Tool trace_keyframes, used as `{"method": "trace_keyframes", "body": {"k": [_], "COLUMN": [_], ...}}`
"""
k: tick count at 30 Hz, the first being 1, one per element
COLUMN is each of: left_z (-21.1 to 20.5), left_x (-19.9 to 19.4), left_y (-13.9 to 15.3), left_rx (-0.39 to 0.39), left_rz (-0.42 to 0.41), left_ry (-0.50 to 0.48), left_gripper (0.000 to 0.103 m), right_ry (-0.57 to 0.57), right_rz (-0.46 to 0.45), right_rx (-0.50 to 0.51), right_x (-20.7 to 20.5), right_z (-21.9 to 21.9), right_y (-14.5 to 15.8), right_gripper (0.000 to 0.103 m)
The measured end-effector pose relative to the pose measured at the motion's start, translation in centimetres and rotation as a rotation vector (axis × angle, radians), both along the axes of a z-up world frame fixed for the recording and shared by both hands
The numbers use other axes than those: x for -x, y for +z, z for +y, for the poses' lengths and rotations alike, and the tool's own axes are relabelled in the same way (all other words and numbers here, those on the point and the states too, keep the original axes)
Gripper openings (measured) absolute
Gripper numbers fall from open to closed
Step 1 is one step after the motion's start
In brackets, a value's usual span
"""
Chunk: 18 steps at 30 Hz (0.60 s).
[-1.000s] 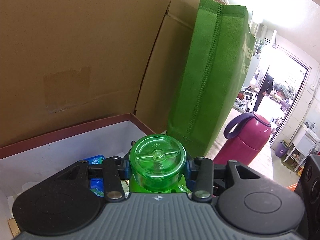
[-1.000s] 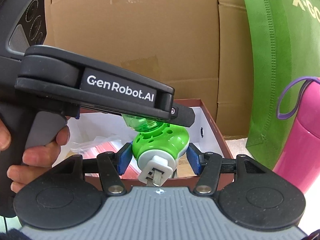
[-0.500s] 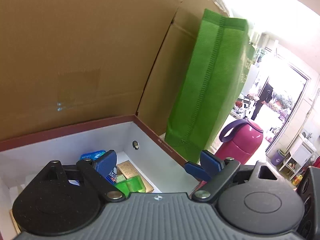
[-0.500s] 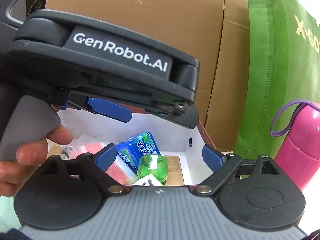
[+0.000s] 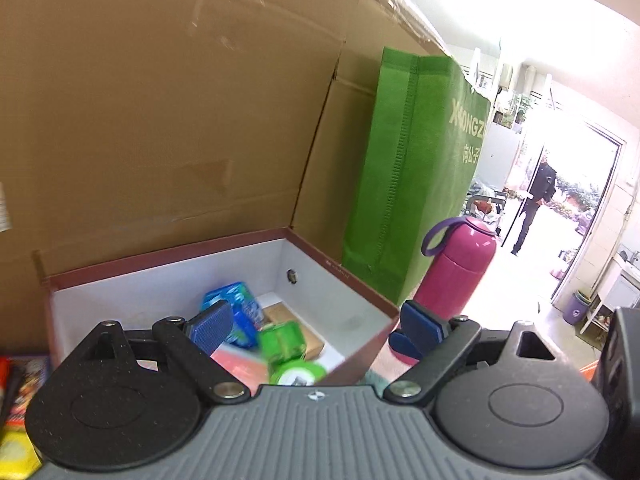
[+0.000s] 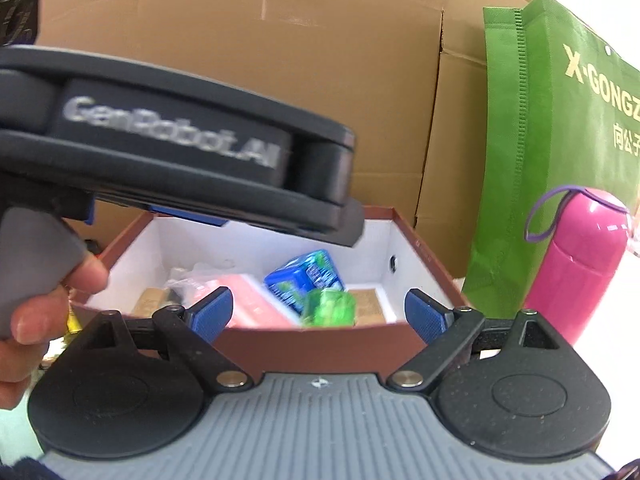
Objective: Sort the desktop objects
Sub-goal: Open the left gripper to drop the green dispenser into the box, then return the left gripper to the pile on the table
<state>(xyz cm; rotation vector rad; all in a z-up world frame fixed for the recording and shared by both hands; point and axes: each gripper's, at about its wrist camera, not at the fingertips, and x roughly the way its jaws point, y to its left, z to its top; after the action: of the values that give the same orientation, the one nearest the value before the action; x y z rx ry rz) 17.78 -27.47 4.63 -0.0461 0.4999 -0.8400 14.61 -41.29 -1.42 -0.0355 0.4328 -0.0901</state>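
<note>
A green plastic bottle (image 5: 286,346) lies on its side inside the maroon-rimmed white box (image 5: 352,280), beside a blue packet (image 5: 236,312) and a pink packet (image 5: 236,366). My left gripper (image 5: 314,326) hangs open above the box's near side, nothing between its blue pads. In the right wrist view the green bottle (image 6: 330,308) rests against the blue packet (image 6: 308,278) in the box (image 6: 320,346). My right gripper (image 6: 318,314) is open in front of the box's near wall, holding nothing. The left gripper's black housing (image 6: 180,152) hovers over the box's left part, held by a hand (image 6: 36,320).
Tall cardboard boxes (image 5: 180,120) stand behind the box. A green fabric bag (image 6: 560,140) and a pink flask (image 6: 580,264) with a purple loop stand to its right. Small packets (image 5: 16,400) lie at the left. A person (image 5: 536,204) stands in a far doorway.
Both grippers were shut on the green bottle, one at each end. Both have opened and drawn back, and the bottle now lies in the box.
</note>
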Motion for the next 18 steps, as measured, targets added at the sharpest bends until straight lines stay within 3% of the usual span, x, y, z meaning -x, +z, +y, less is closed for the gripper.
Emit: {"method": "trace_keyframes", "body": {"k": [6,11,18], "left_z": [5.2,10.3,17.9], "left_x": [4.4,8.3,13.0], "left_y": [1.0,0.9,-0.6], "left_rx": [-0.036,-0.112,-0.124], "left_rz": [-0.028,-0.024,-0.025], "left_ry": [0.081,0.201,0.366], "left_gripper": [0.094,0.094,0.094], "right_ry": [0.049,0.094,0.119], "right_rz": [0.010,0.000,0.016], "right_rx": [-0.093,-0.106,-0.064], "right_x": [3.9,8.5,11.1], "right_z": [4.2,8.3,13.9], "right_y": [-0.5,1.5,1.2], "right_gripper": [0.091,0.091,0.091]}}
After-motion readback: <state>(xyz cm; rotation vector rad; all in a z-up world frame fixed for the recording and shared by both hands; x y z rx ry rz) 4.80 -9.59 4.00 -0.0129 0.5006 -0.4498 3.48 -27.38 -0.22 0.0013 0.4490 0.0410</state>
